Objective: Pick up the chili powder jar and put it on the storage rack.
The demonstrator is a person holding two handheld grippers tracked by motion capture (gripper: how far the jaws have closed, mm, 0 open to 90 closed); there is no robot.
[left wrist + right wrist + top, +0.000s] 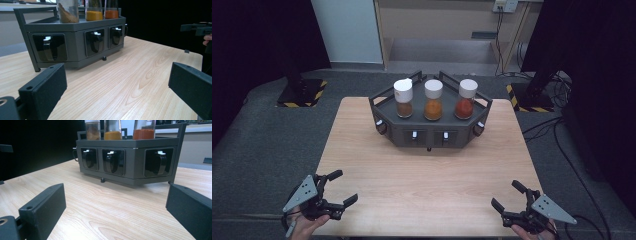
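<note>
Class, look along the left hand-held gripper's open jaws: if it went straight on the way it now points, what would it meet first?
Probably the dark grey spice rack, near its front lower edge. The left hand-held gripper has bare wooden table before it until then, though depth is hard to judge.

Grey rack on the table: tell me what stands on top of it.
On the grey rack stand three white-capped spice jars: brown powder, orange-yellow powder and red powder. The rack's rail hides the jars' bases.

Dk grey rack (430, 136), brown (404, 109)/orange (433, 110)/red (464, 108) spice jars w/ white caps, light woodgrain table (427, 185).
</note>
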